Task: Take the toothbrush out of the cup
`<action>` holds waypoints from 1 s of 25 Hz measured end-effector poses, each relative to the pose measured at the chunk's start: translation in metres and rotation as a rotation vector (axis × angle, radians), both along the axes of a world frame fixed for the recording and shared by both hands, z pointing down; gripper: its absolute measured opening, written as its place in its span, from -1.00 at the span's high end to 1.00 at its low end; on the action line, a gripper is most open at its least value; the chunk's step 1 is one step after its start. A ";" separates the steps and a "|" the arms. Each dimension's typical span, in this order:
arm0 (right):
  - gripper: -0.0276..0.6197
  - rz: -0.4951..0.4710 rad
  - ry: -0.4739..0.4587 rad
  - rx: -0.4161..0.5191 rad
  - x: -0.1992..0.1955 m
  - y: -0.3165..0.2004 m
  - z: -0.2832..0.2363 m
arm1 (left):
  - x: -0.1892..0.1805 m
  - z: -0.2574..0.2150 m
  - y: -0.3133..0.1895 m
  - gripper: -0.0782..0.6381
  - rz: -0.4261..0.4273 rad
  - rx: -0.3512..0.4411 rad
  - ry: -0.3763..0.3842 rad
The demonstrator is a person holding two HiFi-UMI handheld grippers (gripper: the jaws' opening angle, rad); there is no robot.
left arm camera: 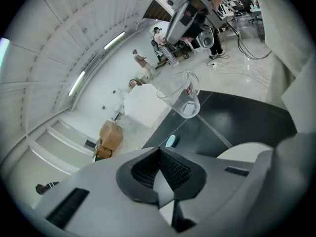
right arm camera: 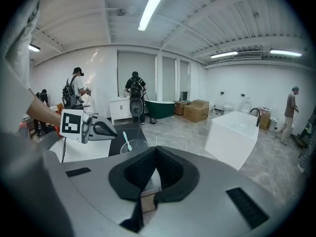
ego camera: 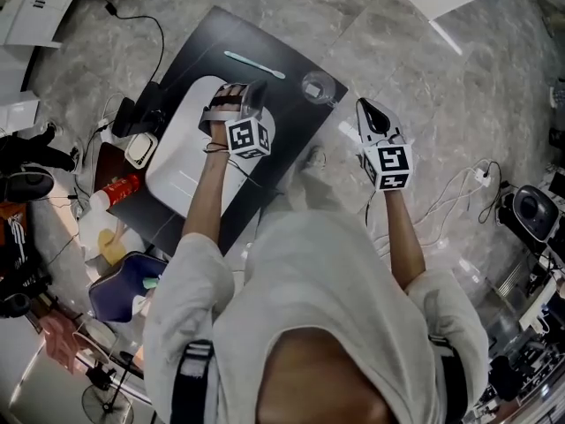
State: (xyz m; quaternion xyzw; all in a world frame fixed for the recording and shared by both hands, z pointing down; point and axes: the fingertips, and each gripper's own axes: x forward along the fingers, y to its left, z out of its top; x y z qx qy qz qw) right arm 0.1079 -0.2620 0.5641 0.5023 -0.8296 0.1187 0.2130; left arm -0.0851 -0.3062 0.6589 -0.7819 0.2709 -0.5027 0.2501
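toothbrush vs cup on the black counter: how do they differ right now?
The slim pale-teal toothbrush lies flat; the clear round cup stands upright. The toothbrush is opaque and long; the cup is see-through and empty. Both rest on the black countertop, apart, neither gripped.

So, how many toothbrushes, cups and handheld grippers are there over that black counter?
Toothbrush: 1
Clear cup: 1
Grippers: 2, the left gripper and the right gripper
Total: 4
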 end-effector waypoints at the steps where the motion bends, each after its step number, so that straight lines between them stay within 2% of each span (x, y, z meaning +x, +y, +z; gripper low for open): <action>1: 0.88 0.001 -0.001 0.003 0.001 0.002 -0.001 | 0.002 -0.005 0.001 0.71 -0.015 -0.006 0.026; 9: 0.88 0.032 -0.019 0.048 0.010 0.009 -0.021 | 0.017 -0.069 0.004 0.71 -0.189 -0.077 0.385; 16: 0.88 0.073 -0.029 0.101 0.025 0.003 -0.045 | 0.025 -0.131 -0.001 0.71 -0.351 -0.187 0.839; 19: 0.88 0.089 -0.032 0.125 0.032 -0.002 -0.057 | 0.022 -0.150 -0.002 0.71 -0.401 -0.224 0.997; 22: 0.88 0.109 -0.039 0.146 0.039 -0.005 -0.067 | 0.022 -0.170 -0.003 0.71 -0.418 -0.242 1.102; 25: 0.88 0.127 -0.051 0.168 0.044 -0.009 -0.078 | 0.025 -0.186 -0.003 0.71 -0.409 -0.232 1.142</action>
